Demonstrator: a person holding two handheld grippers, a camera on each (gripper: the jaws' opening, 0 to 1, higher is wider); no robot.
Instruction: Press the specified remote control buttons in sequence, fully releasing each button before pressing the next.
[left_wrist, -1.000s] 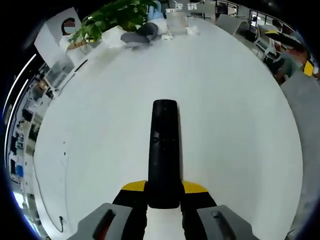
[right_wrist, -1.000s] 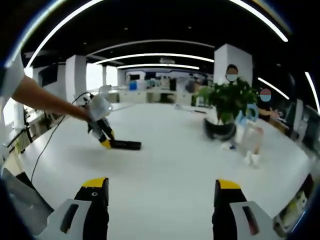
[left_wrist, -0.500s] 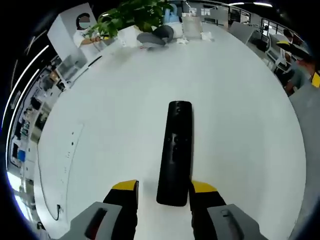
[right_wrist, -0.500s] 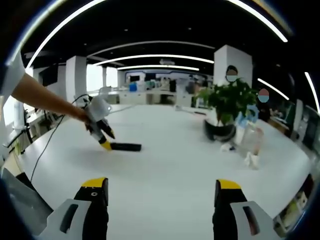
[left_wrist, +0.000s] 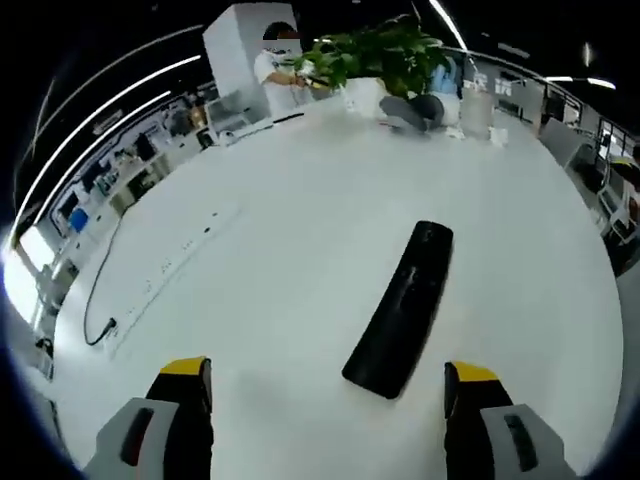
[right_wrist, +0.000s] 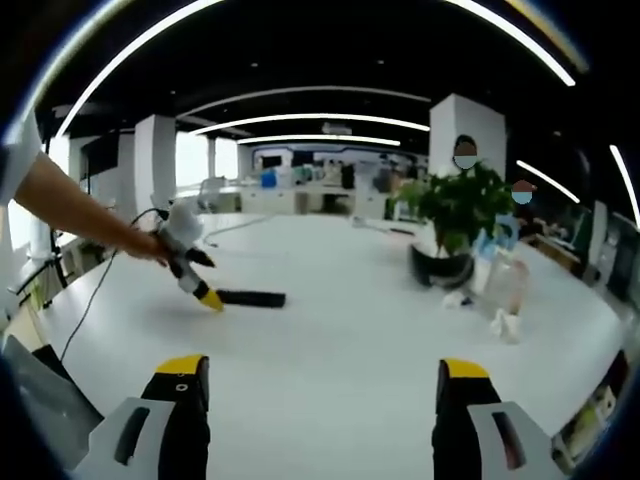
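A long black remote control (left_wrist: 401, 308) lies flat on the white table (left_wrist: 280, 240), ahead of my left gripper (left_wrist: 325, 385) and a little right of its middle. That gripper's yellow-tipped jaws stand wide apart, open, with nothing between them. In the right gripper view the same remote (right_wrist: 251, 298) lies far off on the table, with the left gripper (right_wrist: 205, 294) just left of it, held by a person's arm (right_wrist: 70, 205). My right gripper (right_wrist: 320, 372) is open and empty, well back from the remote.
A potted plant (right_wrist: 446, 215) in a dark pot stands at the far side, with a clear bottle (right_wrist: 507, 280) and white scraps beside it. A white power strip (left_wrist: 165, 270) and its black cable (left_wrist: 100, 290) lie left of the remote. People sit in the background.
My left gripper let go of the remote, opened wide and drew back and left. The remote stays on the table. The right gripper barely moved.
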